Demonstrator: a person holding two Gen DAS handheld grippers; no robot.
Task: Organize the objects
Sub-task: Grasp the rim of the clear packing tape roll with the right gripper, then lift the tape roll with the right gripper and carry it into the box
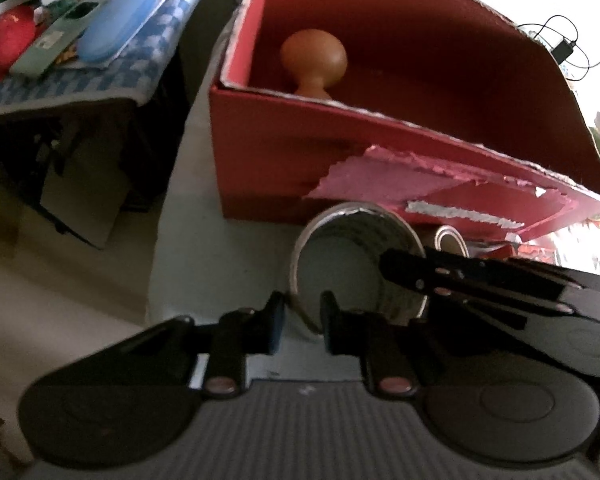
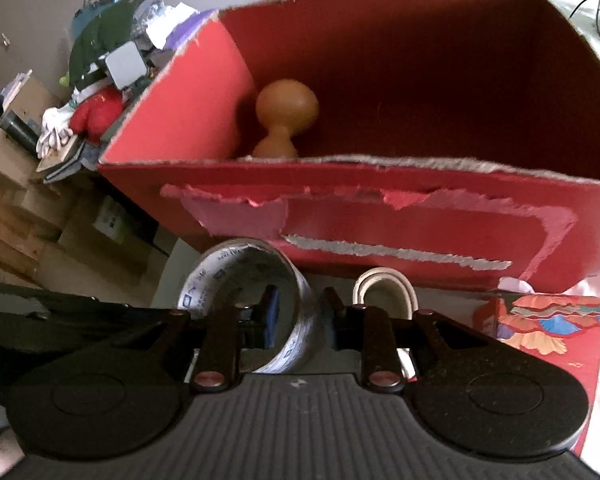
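Gripping one wide clear printed tape roll (image 2: pixel 256 312) from opposite sides: left gripper (image 1: pixel 302 322) pinches near wall, right gripper (image 2: pixel 300 314) pinches right wall, one finger inside ring. Roll sits on pale tabletop (image 1: pixel 220 264) just before torn red cardboard box (image 2: pixel 380 216). Brown wooden knob-shaped piece (image 2: pixel 286 120) stands inside box. Smaller beige tape roll (image 2: pixel 384 284) beside first.

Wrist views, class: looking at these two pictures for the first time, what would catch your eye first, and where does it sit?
The big red cardboard box with torn edges fills the upper half of both views; a brown wooden knob-shaped piece stands in its near left corner. In front of the box, both grippers are shut on the wall of one printed tape roll: the left gripper on its left side, the right gripper on its right side. A smaller tape roll stands just right of it.
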